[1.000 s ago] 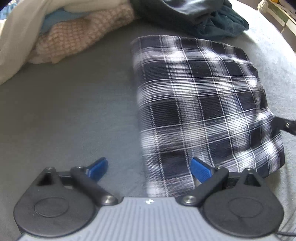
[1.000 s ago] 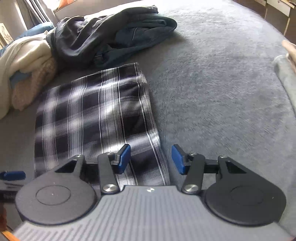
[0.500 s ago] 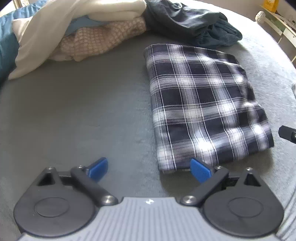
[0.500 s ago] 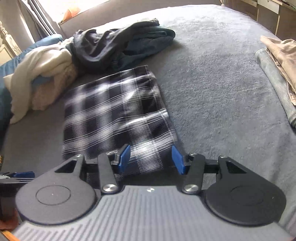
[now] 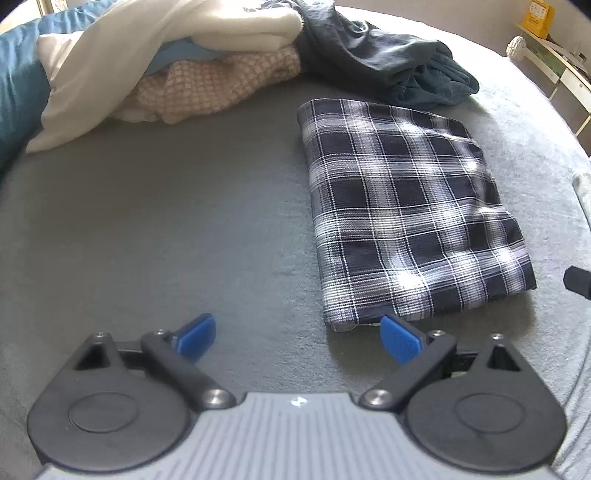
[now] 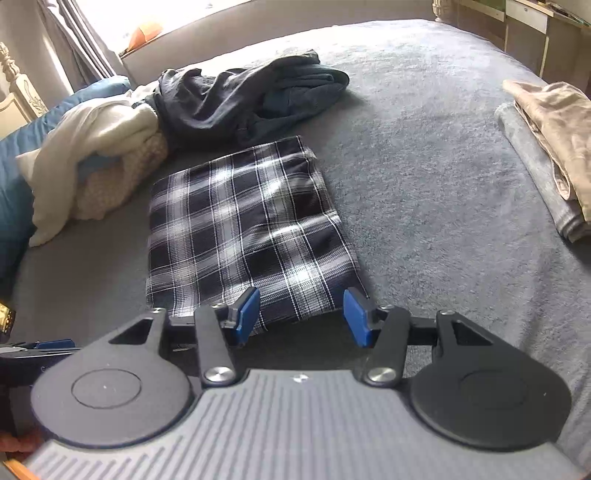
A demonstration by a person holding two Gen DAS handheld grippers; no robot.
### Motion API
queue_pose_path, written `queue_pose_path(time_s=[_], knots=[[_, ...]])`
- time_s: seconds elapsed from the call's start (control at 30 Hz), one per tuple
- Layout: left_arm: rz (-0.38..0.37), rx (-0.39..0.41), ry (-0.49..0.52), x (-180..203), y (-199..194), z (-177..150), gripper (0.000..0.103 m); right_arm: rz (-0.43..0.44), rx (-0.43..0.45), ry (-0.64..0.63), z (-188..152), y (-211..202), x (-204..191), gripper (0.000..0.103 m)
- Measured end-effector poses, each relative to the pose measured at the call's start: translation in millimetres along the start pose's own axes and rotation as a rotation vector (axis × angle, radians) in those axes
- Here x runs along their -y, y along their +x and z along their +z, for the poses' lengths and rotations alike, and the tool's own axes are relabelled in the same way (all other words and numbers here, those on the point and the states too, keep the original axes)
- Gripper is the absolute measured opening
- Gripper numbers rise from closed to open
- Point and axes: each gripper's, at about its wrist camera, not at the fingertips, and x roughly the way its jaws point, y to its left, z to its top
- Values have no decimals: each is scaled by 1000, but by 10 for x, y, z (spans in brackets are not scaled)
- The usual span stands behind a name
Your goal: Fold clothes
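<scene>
plaid garment (image 5: 406,221) — folded, flat

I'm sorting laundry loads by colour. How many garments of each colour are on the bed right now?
Plaid, navy and white: 1, the folded plaid garment
Dark navy or teal: 1 heap, pieces inseparable
White or cream: 2
Tan: 1
Grey: 1
Total: 6

I see soft daylight from the window (image 6: 155,22), blown-out glare there, fisheye bending at edges, slight blur, mild shadows.
</scene>
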Motion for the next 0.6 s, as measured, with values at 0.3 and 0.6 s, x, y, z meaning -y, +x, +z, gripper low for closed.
queue_pose_path(time_s=[0.3, 0.6], knots=[[-2, -24, -14, -52, 85, 9, 97, -18, -20, 18, -19, 86, -1, 50], [3, -34, -18, -73, 124, -5, 97, -4, -24, 15, 6, 147, -63, 50]])
